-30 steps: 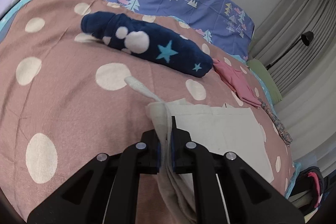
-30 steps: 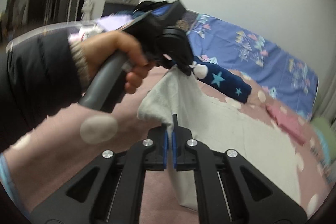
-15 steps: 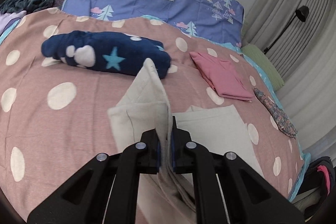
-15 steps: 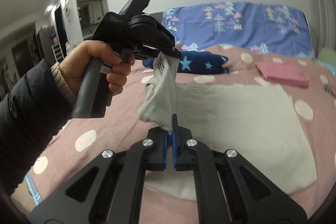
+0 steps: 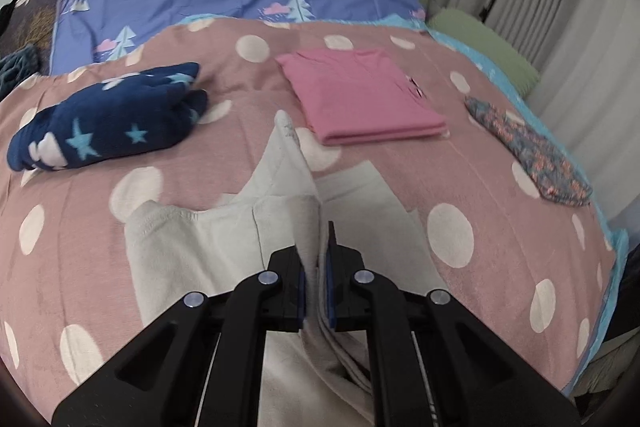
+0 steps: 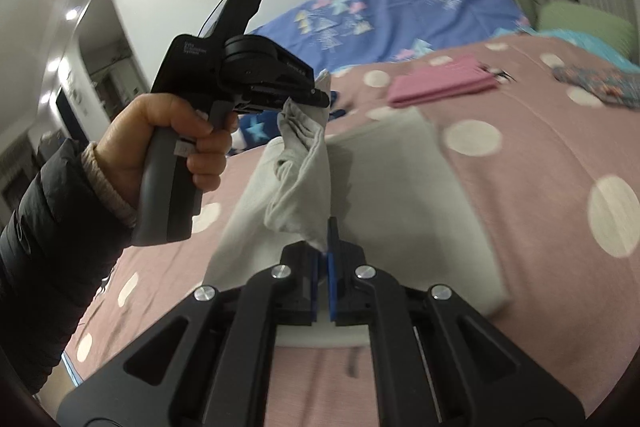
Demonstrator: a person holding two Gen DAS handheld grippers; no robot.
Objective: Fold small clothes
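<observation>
Both grippers, left (image 5: 315,263) and right (image 6: 323,251), pinch the grey garment (image 5: 276,183), lifting its edge above the dotted bedspread (image 5: 500,227).

Soft indoor light; ceiling lamps (image 6: 72,14) glare; fisheye-bent edges; slight motion blur.

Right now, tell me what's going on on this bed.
A person is folding a pale grey garment on the polka-dot bedspread. The left gripper and the right gripper each have their jaws shut on one edge, lifted above the rest. A folded pink garment and a rolled navy star-print one lie beyond.
</observation>
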